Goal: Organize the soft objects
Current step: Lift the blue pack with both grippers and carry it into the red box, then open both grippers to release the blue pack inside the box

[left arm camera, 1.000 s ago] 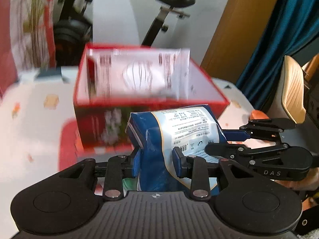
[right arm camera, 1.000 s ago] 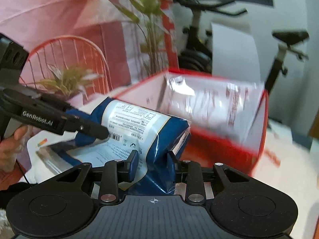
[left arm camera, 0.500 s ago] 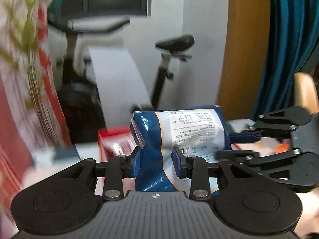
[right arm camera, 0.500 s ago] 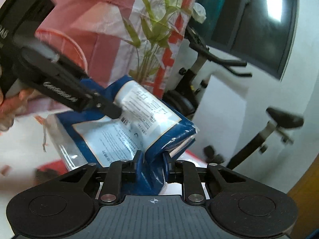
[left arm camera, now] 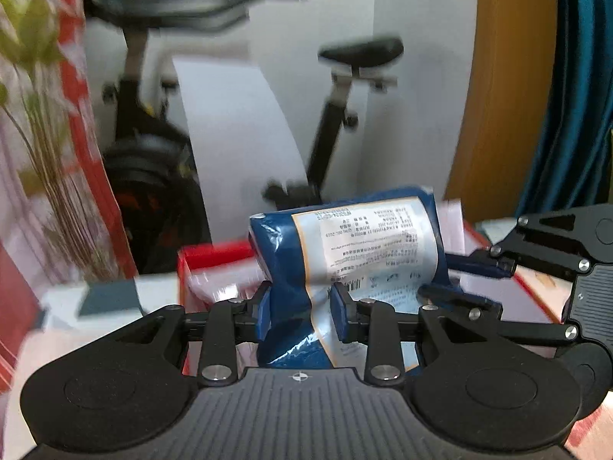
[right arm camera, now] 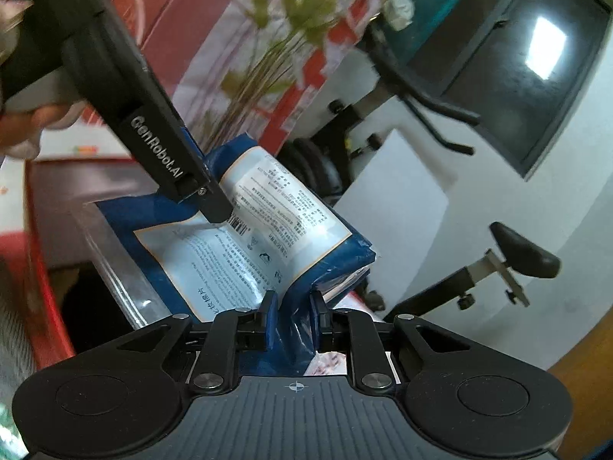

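Red box (left arm camera: 214, 255) before exercise bike (left arm camera: 337, 115)

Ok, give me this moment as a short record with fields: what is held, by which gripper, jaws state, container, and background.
held item: soft blue plastic pack with white printed label, lifted, creased where pinched
left gripper: jaws shut on one end of the pack
right gripper: jaws shut on the other end
container: red open-top cardboard box, behind and below the pack
box contents: pale packaging, blurred
background: black exercise bike, blue curtain, green leafy plant
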{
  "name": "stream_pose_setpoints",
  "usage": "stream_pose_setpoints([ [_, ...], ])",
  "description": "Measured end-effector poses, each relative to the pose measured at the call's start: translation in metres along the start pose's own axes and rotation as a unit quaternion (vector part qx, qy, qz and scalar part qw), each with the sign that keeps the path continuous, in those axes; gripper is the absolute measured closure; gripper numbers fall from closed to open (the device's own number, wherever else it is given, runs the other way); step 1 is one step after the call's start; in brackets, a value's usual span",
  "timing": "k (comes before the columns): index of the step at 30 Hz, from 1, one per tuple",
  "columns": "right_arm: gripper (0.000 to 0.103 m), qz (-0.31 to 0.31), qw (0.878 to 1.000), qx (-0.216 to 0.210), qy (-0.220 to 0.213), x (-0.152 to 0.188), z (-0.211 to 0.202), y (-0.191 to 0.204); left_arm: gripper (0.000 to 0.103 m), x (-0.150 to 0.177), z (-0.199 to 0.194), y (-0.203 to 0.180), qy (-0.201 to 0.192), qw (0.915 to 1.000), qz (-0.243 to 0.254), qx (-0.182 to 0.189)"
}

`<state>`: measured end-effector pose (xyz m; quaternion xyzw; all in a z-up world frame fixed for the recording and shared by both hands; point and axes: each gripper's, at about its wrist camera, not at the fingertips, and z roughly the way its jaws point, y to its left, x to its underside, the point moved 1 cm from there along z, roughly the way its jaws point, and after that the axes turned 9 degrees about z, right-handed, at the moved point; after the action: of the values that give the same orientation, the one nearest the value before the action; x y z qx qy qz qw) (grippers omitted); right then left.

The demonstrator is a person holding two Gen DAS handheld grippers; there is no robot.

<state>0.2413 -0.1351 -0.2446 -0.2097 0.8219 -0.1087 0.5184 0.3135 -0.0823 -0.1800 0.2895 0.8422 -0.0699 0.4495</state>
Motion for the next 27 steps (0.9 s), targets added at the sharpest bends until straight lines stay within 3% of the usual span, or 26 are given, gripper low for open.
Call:
stream_pose_setpoints([
  [4, 0.087, -0.01, 0.998, -0.046, 0.042, 0.005, 0.007, 0.006, 0.069, 0.009, 0.016, 0.011, 0.051, 0.9979, -0.023, 0.034],
  [8, 0.087, -0.007, 0.994, -0.075, 0.076, 0.001, 0.013, 0.01, 0.069, 0.019, 0.024, 0.014, 0.089, 0.9947, -0.027, 0.044],
  [12, 0.087, 0.032, 0.986, -0.114, 0.121, -0.005, 0.025, 0.006, 0.069, 0.024, 0.031, 0.022, 0.118, 0.9916, -0.026, 0.048],
  [15, 0.087, 0.085, 0.971, -0.154, 0.161, -0.012, 0.04, 0.002, 0.068, 0.025, 0.033, 0.025, 0.139, 0.9892, -0.019, 0.043],
  [22, 0.087, 0.184, 0.949, -0.167, 0.194, -0.01, 0.057, -0.009, 0.066, 0.029, 0.022, 0.024, 0.147, 0.9885, 0.0, 0.038],
  [27, 0.082, 0.228, 0.941, -0.153, 0.199, -0.001, 0.05, -0.022, 0.066, 0.03, 0.012, 0.024, 0.131, 0.991, -0.004, 0.026],
])
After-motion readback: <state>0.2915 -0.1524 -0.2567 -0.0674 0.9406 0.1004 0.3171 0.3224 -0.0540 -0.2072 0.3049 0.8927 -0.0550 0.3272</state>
